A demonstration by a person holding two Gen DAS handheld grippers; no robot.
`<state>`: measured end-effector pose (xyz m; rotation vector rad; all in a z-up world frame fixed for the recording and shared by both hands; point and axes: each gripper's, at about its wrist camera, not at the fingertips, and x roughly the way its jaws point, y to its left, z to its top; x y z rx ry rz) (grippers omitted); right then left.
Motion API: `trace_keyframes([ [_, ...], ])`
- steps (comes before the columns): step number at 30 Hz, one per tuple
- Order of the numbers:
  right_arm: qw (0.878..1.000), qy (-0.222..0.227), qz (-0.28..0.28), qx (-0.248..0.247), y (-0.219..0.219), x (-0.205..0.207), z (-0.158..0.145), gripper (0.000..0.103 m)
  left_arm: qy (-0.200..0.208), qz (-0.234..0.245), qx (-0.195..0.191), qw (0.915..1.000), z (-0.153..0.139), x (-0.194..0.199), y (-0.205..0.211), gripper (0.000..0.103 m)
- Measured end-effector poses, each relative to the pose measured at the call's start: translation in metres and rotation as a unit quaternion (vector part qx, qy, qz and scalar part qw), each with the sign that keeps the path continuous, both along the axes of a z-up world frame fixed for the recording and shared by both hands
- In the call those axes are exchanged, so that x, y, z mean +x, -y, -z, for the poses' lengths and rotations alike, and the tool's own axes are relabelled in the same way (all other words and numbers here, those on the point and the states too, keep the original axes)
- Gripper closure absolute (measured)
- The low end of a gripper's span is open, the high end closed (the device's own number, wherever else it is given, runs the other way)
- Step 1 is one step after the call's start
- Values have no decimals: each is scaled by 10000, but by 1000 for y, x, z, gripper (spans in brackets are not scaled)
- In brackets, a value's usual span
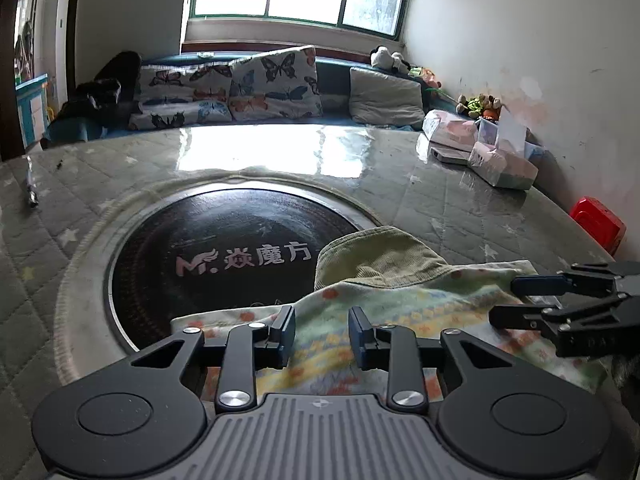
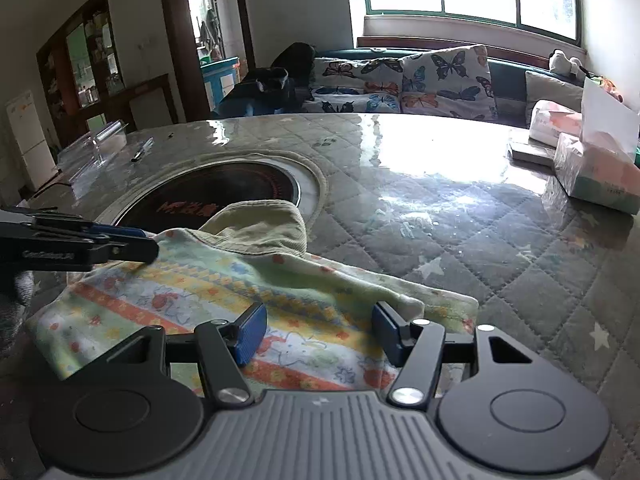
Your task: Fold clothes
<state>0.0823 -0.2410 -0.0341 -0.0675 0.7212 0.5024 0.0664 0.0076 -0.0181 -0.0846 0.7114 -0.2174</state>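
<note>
A small patterned garment [image 1: 400, 312] with orange, yellow and green bands lies on the table, with an olive corduroy piece [image 1: 376, 256] at its far end, partly over the black round hotplate [image 1: 224, 256]. It also shows in the right wrist view [image 2: 224, 292], with the olive piece [image 2: 264, 224]. My left gripper [image 1: 322, 334] is open just above the garment's left part, nothing between its pads. My right gripper [image 2: 320, 330] is open over the garment's near right edge. The right gripper also shows in the left wrist view [image 1: 508, 300], and the left gripper in the right wrist view [image 2: 136, 242].
The quilted table cover [image 2: 460, 240] lies under clear plastic. Tissue packs and boxes [image 1: 500, 160] stand at the right edge, near a red box [image 1: 600, 224]. A pen [image 2: 142, 150] and a clear tray [image 2: 96, 144] lie at the far left. A butterfly-cushioned sofa [image 1: 240, 88] is behind.
</note>
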Motion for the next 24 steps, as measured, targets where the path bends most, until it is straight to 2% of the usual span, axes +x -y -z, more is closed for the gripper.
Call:
trace_keyframes([
  [6, 10000, 29, 13, -16, 0, 2, -1, 44, -83, -86, 38, 9999, 7, 10, -3, 74],
  [9, 9999, 111, -10, -67, -2, -2, -5, 44, 24, -113, 159, 9998, 4, 3, -3, 74],
  [16, 9995, 134, -256, -103, -12, -17, -6, 43, 174, -188, 79, 9996, -6, -18, -15, 74],
  [21, 9994, 145, -255, -201, -17, -21, -4, 43, 179, -177, 350, 9991, 0, -32, -17, 74],
  [24, 9987, 276, -382, -216, -22, -30, -13, 43, 190, -227, 319, 9991, 1, -37, -22, 74],
])
